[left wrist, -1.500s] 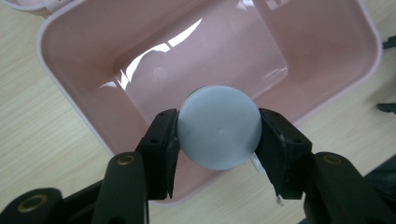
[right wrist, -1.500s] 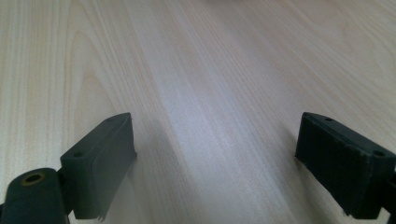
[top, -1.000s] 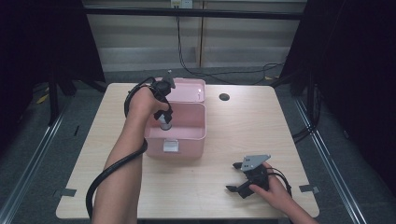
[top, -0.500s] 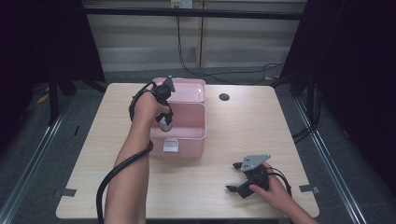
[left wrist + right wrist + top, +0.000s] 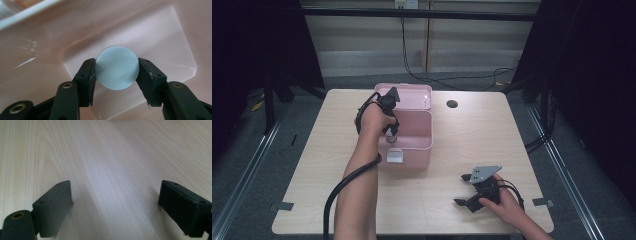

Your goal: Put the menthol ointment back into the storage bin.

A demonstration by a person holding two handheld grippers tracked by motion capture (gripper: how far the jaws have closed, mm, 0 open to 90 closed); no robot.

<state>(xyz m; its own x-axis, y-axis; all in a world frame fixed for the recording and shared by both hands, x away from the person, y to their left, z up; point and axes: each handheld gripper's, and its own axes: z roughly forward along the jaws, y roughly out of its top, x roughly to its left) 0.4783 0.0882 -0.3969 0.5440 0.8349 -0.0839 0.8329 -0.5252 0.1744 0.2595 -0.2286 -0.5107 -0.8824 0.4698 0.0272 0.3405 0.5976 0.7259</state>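
One round pale-blue disc (image 5: 117, 67)

Right gripper (image 5: 116, 207): jaws spread wide, one at each lower corner, nothing between them
Table (image 5: 107, 157): pale wood, grain running up and away
Shadow: soft dark patch beside the left-hand jaw
Contact: cannot tell whether jaws touch the wood

A light wood-grain tabletop (image 5: 337, 130) is seen, with a dark round hole (image 5: 452, 104) set near its far edge. Black cables (image 5: 432, 77) are laid across the grey floor (image 5: 242, 165) beyond it.
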